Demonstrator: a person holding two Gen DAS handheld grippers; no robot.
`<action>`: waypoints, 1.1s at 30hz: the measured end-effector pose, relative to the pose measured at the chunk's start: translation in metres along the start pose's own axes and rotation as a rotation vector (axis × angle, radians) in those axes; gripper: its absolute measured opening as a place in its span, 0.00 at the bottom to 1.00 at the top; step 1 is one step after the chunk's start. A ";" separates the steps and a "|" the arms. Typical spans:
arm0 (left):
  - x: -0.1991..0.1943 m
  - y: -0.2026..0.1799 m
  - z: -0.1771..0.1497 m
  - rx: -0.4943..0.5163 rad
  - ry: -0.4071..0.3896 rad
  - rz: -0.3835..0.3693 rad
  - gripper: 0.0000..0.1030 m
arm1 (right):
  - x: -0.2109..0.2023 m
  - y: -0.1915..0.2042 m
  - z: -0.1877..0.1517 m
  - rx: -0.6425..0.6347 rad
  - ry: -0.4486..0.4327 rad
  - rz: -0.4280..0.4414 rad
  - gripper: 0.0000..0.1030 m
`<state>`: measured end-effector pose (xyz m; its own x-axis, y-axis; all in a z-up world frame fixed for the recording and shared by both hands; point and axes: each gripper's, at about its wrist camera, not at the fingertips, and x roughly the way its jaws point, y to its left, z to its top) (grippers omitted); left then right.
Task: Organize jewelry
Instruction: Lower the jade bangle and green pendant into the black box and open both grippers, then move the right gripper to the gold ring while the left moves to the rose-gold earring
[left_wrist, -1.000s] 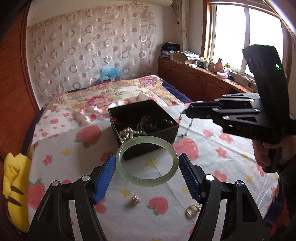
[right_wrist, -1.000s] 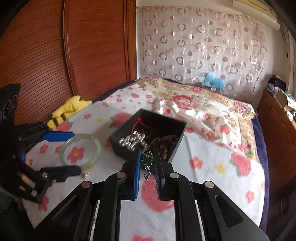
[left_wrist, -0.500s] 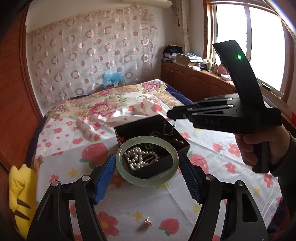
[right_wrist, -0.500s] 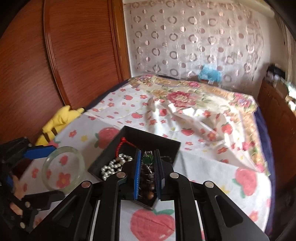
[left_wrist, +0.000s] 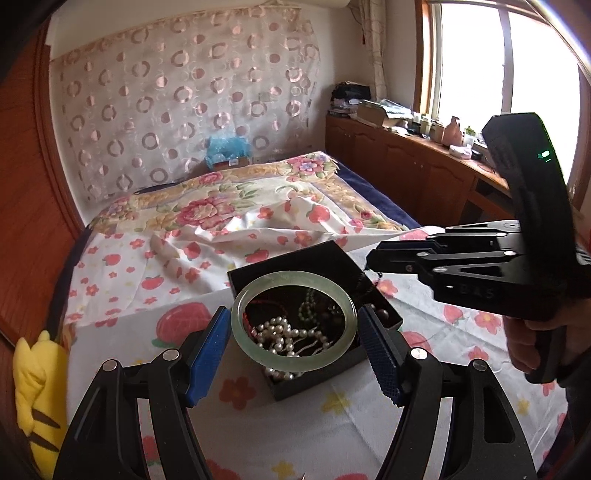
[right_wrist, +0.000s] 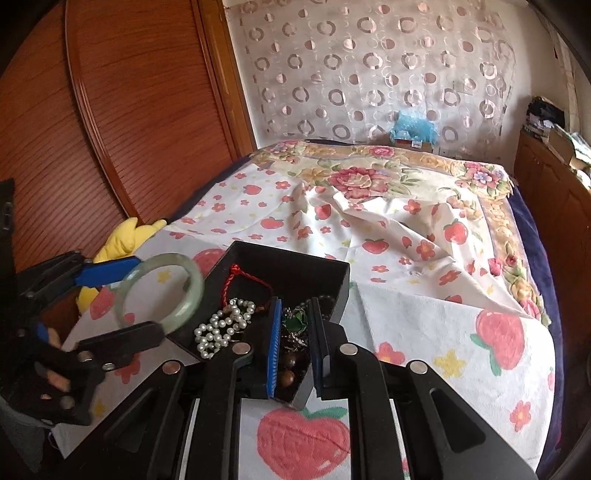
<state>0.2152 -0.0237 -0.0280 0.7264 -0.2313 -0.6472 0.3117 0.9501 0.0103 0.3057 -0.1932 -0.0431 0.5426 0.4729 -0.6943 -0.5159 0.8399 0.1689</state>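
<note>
Both tools now over the black box (left_wrist: 369, 347): left tool (left_wrist: 293, 328) clamps the jade bangle (left_wrist: 293, 363), right tool (right_wrist: 293, 332) pinches the green pendant necklace (right_wrist: 295, 321); I lower each inside before letting go.

The left gripper (left_wrist: 293, 345) is showing black plastic arms with round silver screws and two blue ribbed pads (left_wrist: 208, 350). The right gripper (right_wrist: 294, 343) is wearing the same black frame, silver screws and blue pads. In the left wrist view its tall black handle (left_wrist: 532, 192) is glowing with a small green light, and faint letters are showing on its side.
</note>
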 end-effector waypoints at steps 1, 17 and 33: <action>0.002 -0.001 0.002 0.001 0.002 0.001 0.65 | -0.002 -0.003 0.000 0.007 -0.003 0.007 0.16; 0.017 0.005 -0.002 -0.018 0.026 0.032 0.65 | -0.003 -0.006 0.009 0.034 -0.009 0.081 0.57; 0.045 -0.003 -0.001 -0.029 0.047 0.020 0.66 | -0.034 -0.027 -0.016 0.015 -0.013 -0.021 0.57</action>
<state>0.2461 -0.0369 -0.0579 0.7024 -0.2022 -0.6825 0.2788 0.9604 0.0024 0.2906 -0.2356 -0.0354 0.5618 0.4583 -0.6888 -0.4943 0.8535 0.1647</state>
